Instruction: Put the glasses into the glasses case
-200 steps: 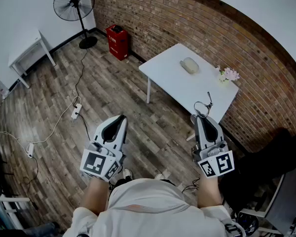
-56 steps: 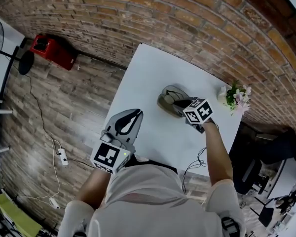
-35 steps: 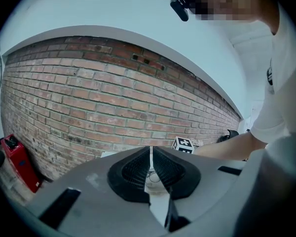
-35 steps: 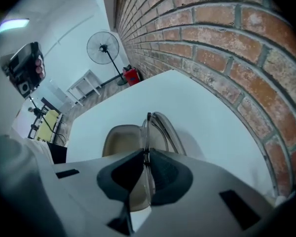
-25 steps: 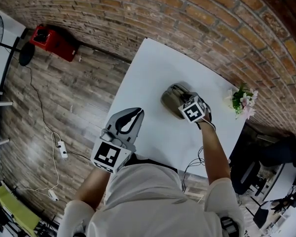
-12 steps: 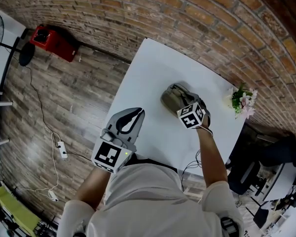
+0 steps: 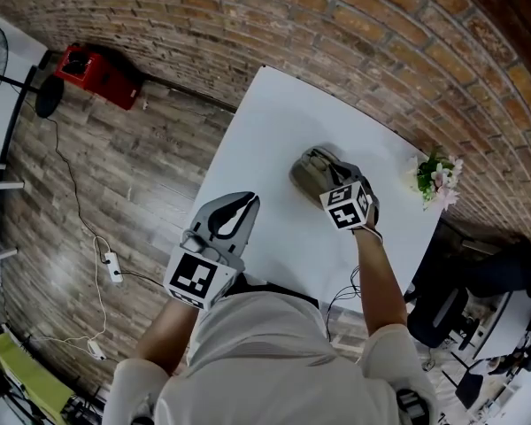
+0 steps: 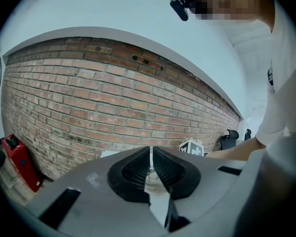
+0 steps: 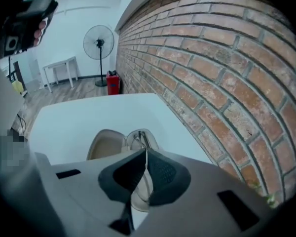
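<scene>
Fingers point(image 9: 164, 176) of the right gripper point(image 9: 146, 152) pinch wire-framed glasses point(image 9: 140, 138) over open beige case point(image 9: 103, 145).

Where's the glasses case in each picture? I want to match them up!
Head view: the glasses case lies open on the white table, just beyond the right gripper.
Left gripper view: probably the tan sliver low between the shut jaws.
Right gripper view: centre, just past the jaws, which seem to pinch the glasses over it.
Shared landmark: the brick wall.
</scene>
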Demonstrator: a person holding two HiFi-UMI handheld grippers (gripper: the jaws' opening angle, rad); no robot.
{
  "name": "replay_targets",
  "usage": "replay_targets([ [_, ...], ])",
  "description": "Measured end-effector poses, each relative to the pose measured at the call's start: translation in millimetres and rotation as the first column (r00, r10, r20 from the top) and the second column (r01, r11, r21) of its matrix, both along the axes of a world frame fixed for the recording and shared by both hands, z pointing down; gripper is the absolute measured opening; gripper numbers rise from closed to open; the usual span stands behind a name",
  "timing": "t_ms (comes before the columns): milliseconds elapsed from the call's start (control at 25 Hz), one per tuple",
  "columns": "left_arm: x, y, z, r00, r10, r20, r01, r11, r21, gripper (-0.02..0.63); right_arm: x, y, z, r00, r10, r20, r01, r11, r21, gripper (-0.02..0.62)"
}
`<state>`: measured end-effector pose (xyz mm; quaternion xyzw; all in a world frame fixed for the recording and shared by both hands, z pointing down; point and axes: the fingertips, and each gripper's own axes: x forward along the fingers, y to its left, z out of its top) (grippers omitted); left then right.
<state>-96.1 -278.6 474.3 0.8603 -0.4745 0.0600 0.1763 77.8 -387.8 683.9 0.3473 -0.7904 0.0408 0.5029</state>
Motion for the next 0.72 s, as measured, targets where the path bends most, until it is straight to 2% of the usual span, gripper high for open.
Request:
replay_targets([
  [120, -1.6, 1.5, -1.2, 1.0, 0.013, 0.018, -0.013, 1.0, 0.002, 0.028, -4.4, 2.2, -34.7, 0.991, 0.055, 0.122, -0.061, 0.997, 0.045, 0.061],
  [240, -0.3, 3.5, -8.3, 0.999, 0.036, 0.037, -0.036, 0.999, 0.0, 0.028, -0.5, 8.4, -81.4, 0.958, 0.123, 0.258, -0.149, 0.985, 0.086, 0.052],
  [400, 3.8, 0.4, -31.8, 0.999, 0.048, 0.0, -0.048, 0.994, 0.1, 0.028, 15.3, 23.4, -143.0, 0.896, 0.186, 0.403, -0.26, 0.956, 0.138, 0.051],
  [520, 7.5, 1.1, -48.3, 0.998, 0.07, 0.0, -0.069, 0.987, 0.145, 0.028, 27.9, 41.3, -184.3, 0.831, 0.212, 0.514, -0.336, 0.928, 0.16, 0.051],
  [600, 11.1, 1.3, -61.3, 0.996, 0.087, 0.004, -0.087, 0.98, 0.177, 0.028, 33.3, 56.3, -208.7, 0.787, 0.212, 0.579, -0.374, 0.911, 0.174, 0.051],
  [720, 17.7, 0.7, -82.7, 0.993, 0.117, 0.013, -0.117, 0.966, 0.23, 0.028, 42.5, 80.9, -245.2, 0.75, 0.189, 0.634, -0.421, 0.875, 0.238, 0.051],
])
